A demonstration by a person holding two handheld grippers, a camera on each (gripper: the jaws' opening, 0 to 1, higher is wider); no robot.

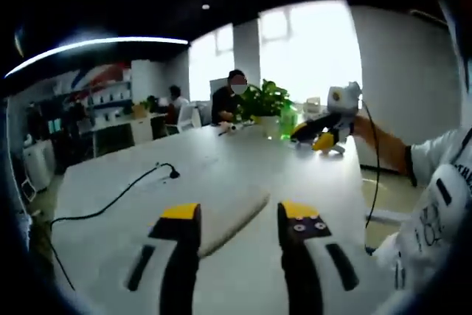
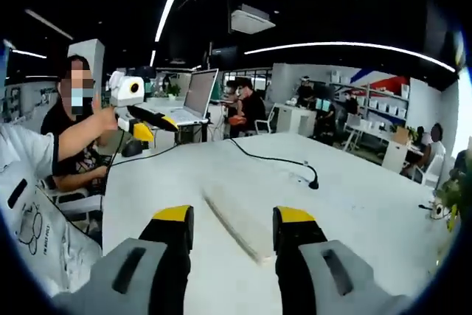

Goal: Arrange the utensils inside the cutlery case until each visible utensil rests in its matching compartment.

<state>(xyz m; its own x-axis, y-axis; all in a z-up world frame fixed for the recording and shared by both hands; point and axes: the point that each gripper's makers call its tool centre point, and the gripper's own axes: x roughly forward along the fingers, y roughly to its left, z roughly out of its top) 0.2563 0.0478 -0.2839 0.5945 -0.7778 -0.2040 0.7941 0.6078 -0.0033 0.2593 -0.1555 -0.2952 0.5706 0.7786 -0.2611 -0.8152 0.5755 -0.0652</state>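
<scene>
A flat, pale cutlery case (image 1: 225, 215) lies shut on the white table (image 1: 221, 156), just beyond my left gripper (image 1: 240, 215), whose yellow-tipped jaws stand open with nothing between them. My right gripper (image 1: 322, 134) hovers in a hand above the table's far right side. In the right gripper view the case (image 2: 237, 228) lies lengthwise past my open right gripper (image 2: 234, 219), and the left gripper (image 2: 147, 125) is held up at the left, above the table edge. Both grippers are clear of the case.
A black cable (image 1: 122, 195) with a plug crosses the table (image 2: 354, 197); the same cable (image 2: 276, 160) runs to the far side. A potted plant (image 1: 265, 101) and green bottle (image 1: 287, 119) stand at one end, a laptop (image 2: 198, 96) at another. People sit around.
</scene>
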